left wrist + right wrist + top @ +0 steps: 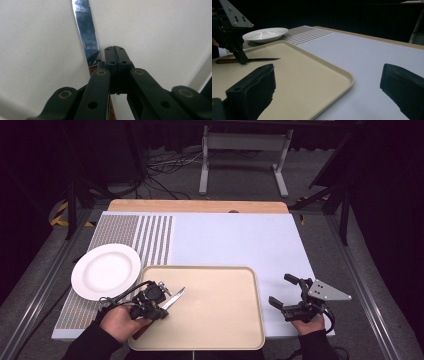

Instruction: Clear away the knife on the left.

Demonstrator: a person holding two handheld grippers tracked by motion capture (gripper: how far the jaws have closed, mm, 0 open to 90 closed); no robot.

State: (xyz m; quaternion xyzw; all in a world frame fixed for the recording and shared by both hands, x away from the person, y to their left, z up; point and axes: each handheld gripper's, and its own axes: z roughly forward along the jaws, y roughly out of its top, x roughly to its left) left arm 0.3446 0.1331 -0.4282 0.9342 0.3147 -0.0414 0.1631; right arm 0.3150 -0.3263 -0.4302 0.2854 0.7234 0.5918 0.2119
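Observation:
A knife [175,298] with a brown handle and serrated steel blade [86,37] lies flat on the beige tray [215,310], near its left side. My left gripper [159,309] points down at the spot where blade meets handle. Its jaws [115,50] are pressed together with nothing between them, and the knife runs just beside them. In the right gripper view its tip [242,60] touches down at the knife [262,59]. My right gripper [280,289] hovers open and empty over the table, right of the tray [294,75].
A white plate [106,271] sits on a striped mat [150,237] left of the tray's far corner. The pale table surface [235,240] stretches beyond the tray to a wooden far edge [200,206]. Metal rails flank the table.

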